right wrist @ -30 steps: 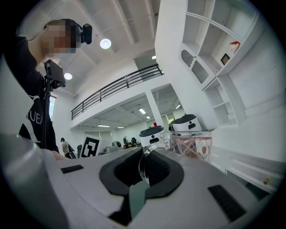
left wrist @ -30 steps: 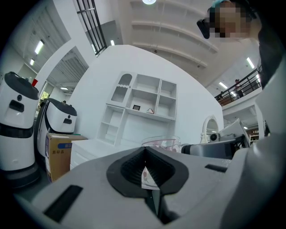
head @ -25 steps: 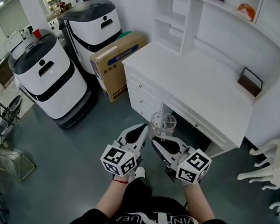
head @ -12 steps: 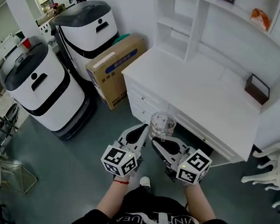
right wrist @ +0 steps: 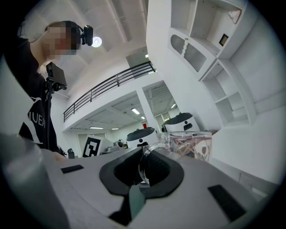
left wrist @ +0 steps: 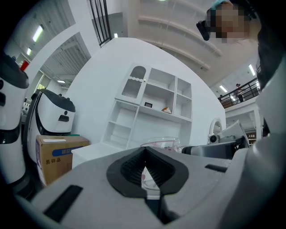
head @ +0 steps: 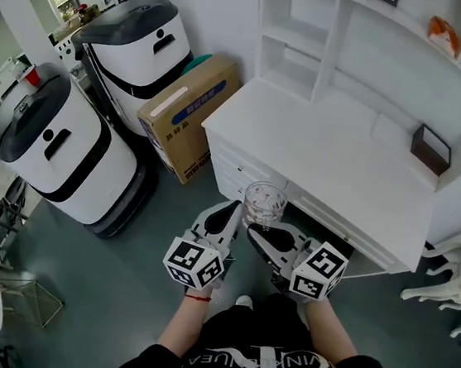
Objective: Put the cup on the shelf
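A clear glass cup (head: 264, 201) with a pink pattern hangs in the air in front of the white desk (head: 334, 154). My right gripper (head: 258, 233) is shut on its handle; the right gripper view shows the handle loop between the jaws and the cup (right wrist: 191, 145) just beyond my right gripper (right wrist: 143, 154). My left gripper (head: 231, 212) is shut, its tip close beside the cup's left side. In the left gripper view the cup (left wrist: 161, 144) shows behind my left gripper (left wrist: 144, 150). The white shelf unit (head: 305, 38) rises at the back of the desk.
Two white robots with dark tops (head: 141, 31) (head: 45, 135) and a cardboard box (head: 189, 103) stand left of the desk. A dark small box (head: 431, 148) sits on the desk's right end. An orange thing (head: 443, 34) lies on an upper shelf. A white chair (head: 451, 285) is at right.
The desk and shelf have shifted slightly as the head view moved. Both grippers and the cup keep the same places relative to each other.
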{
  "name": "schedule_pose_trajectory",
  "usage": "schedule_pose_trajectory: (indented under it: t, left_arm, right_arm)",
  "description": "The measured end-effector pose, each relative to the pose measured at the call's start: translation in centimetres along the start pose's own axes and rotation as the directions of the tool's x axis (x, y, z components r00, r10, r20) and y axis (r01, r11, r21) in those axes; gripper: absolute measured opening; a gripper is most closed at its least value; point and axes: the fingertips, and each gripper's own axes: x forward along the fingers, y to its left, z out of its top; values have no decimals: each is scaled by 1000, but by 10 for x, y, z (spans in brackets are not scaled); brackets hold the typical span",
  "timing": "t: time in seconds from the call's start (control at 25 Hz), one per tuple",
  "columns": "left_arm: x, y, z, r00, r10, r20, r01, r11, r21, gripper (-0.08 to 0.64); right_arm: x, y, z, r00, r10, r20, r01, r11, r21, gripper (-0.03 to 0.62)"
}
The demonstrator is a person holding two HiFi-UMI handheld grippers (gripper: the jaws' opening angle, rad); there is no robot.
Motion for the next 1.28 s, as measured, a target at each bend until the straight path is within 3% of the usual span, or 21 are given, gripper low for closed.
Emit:
schedule_pose_trajectory:
  t: [0.52, 0.76, 1.04, 1.28]
  left_arm:
    - [32, 69, 6, 999, 52, 4, -52, 999, -14, 6]
    - [81, 120, 21, 998, 55, 7, -55, 999, -3, 6]
    - [149, 156, 31, 1000, -10, -23, 10, 1000, -15, 6]
    - [195, 190, 31, 999, -22, -43, 20, 999, -45, 6]
  right_arm:
    - [59, -52, 3, 999, 45, -31, -44, 999, 16, 14]
    - [97, -106, 28, 999, 50, -11, -50, 999, -4, 14]
    - [125, -177, 50, 1000, -2, -16, 2, 1000, 23, 14]
    - [147, -229, 62, 999, -23, -27, 24, 999, 40, 14]
